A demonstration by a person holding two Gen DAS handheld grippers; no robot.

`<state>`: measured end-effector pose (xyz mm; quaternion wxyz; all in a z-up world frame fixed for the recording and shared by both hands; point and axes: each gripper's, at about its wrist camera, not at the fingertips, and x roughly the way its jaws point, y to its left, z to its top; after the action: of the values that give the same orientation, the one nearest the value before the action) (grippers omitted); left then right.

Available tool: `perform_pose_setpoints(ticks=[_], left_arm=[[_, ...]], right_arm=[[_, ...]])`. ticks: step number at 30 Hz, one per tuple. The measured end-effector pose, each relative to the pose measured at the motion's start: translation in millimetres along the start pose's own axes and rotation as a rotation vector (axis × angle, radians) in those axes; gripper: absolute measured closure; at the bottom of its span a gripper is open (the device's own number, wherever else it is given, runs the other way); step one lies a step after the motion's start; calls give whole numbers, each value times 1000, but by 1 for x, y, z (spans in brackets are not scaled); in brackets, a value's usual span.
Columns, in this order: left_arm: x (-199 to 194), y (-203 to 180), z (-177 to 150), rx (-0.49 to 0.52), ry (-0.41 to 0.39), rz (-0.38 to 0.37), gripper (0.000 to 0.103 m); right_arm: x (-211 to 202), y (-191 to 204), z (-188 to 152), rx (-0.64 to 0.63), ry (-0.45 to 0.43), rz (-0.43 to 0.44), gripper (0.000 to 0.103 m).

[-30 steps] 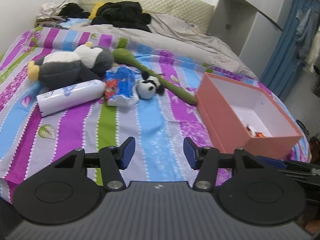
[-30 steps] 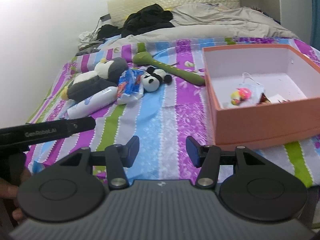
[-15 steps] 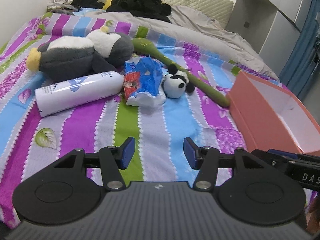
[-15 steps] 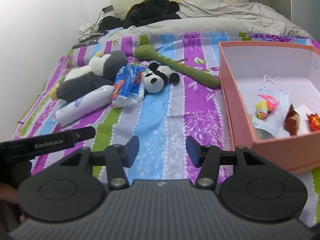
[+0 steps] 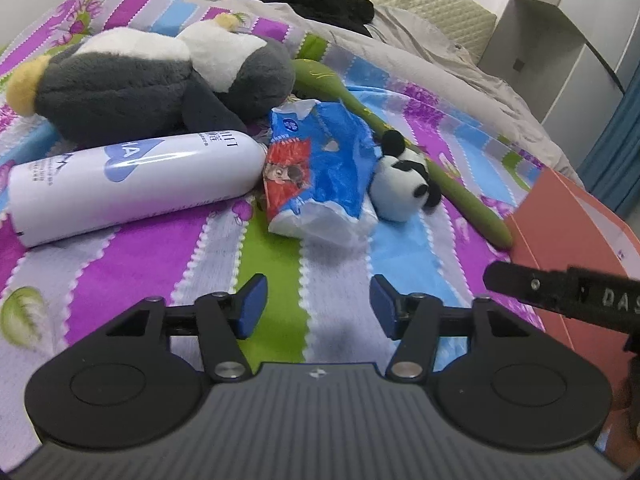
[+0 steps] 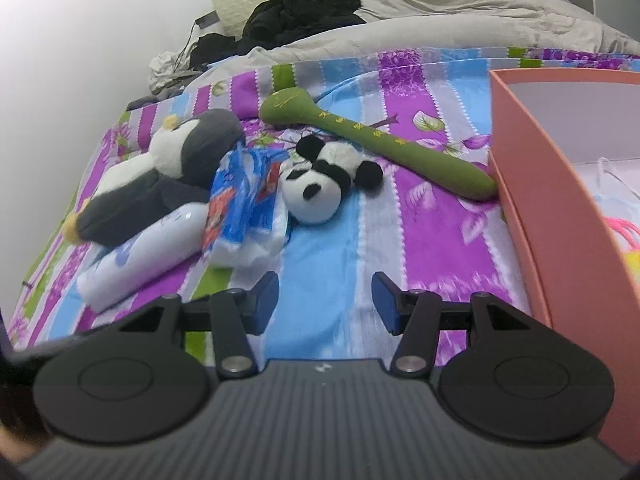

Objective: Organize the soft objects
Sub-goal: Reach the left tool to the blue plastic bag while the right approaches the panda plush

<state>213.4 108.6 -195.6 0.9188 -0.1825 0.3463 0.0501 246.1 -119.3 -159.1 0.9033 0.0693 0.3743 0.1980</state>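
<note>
On the striped bedspread lie a grey and white penguin plush (image 5: 160,80) (image 6: 160,184), a white bottle (image 5: 132,184) (image 6: 148,248), a blue and red tissue pack (image 5: 320,168) (image 6: 244,208), a small panda plush (image 5: 404,184) (image 6: 324,184) and a long green soft stick (image 5: 400,128) (image 6: 380,140). The orange box (image 5: 576,240) (image 6: 560,240) stands at the right. My left gripper (image 5: 318,308) is open and empty, just short of the tissue pack. My right gripper (image 6: 326,300) is open and empty, just short of the panda.
A grey duvet (image 6: 440,20) and black clothes (image 6: 300,12) lie at the head of the bed. The box holds small colourful items (image 6: 624,240). The right gripper's body (image 5: 568,292) shows at the right of the left wrist view.
Both grippers have moved forward and lower toward the group of objects, which now look much larger. Both stay open.
</note>
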Motion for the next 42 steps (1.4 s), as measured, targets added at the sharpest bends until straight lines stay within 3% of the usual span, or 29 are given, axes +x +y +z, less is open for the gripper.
perform_pose_setpoints(ticks=[8,14,21,29,32,34,38,42], left_arm=[[38,13,12,-87,-24,-59,32],[55,14,17,-124,-36,-62,32],[64,20,18,-208,-73,-61,32],[69,21,21,-227,-84,-51,34],[69,21,21,-220,-86,-51,42],[68,21,19,-216,-84,-51,52],[63,20,19,-211,-89,-66,72],[51,18,21,-200,-110,-67,75]], right_arm=[[52,-7,25,53,9,25,48],[78,-6,39,79,3,52,25],[104,-1,52,105,-2,61,25],[126,0,59,201,2,51,25],[129,1,58,194,1,40,29],[128,2,57,182,-1,20,38],[123,3,56,173,-1,17,46],[116,4,56,154,-3,8,49]])
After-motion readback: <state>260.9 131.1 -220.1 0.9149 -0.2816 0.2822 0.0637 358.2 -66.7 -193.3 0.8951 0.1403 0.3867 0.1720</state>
